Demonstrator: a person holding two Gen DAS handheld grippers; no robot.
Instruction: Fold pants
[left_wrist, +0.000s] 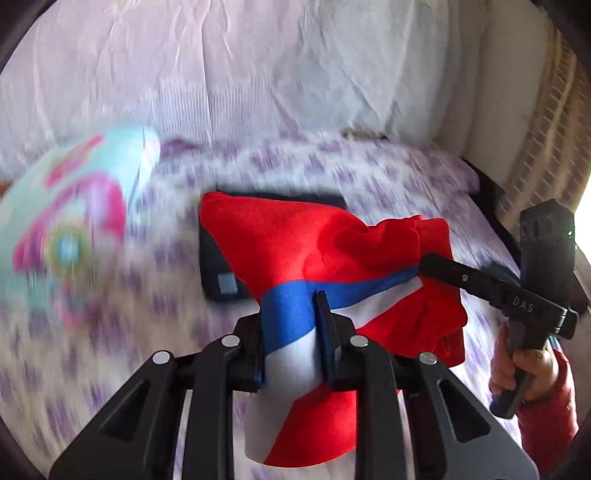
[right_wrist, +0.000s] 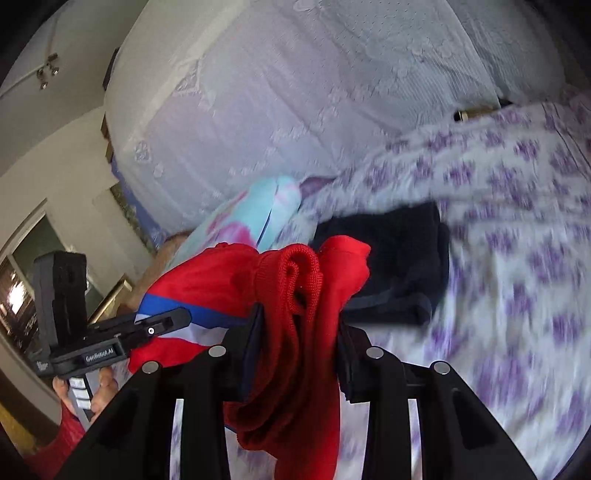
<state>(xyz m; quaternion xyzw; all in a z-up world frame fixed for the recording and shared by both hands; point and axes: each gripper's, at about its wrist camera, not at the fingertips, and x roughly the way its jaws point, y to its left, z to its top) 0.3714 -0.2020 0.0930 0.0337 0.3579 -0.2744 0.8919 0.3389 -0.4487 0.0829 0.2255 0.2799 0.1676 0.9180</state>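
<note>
we've got the red fleece pants with the blue and white stripe (left_wrist: 295, 251) lifted above the purple-flowered bedsheet (left_wrist: 388, 177), left gripper (left_wrist: 291, 332) and right gripper (right_wrist: 295, 332) each pinching fabric. let's keep the span taut and level.

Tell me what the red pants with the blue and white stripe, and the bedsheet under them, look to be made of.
Red pants with blue and white stripe: soft matte fleece or knit, probably; a ribbed knit cuff shows in the right wrist view. White bedsheet with purple flowers: thin printed woven cloth, likely cotton, though blur leaves it open.
</note>
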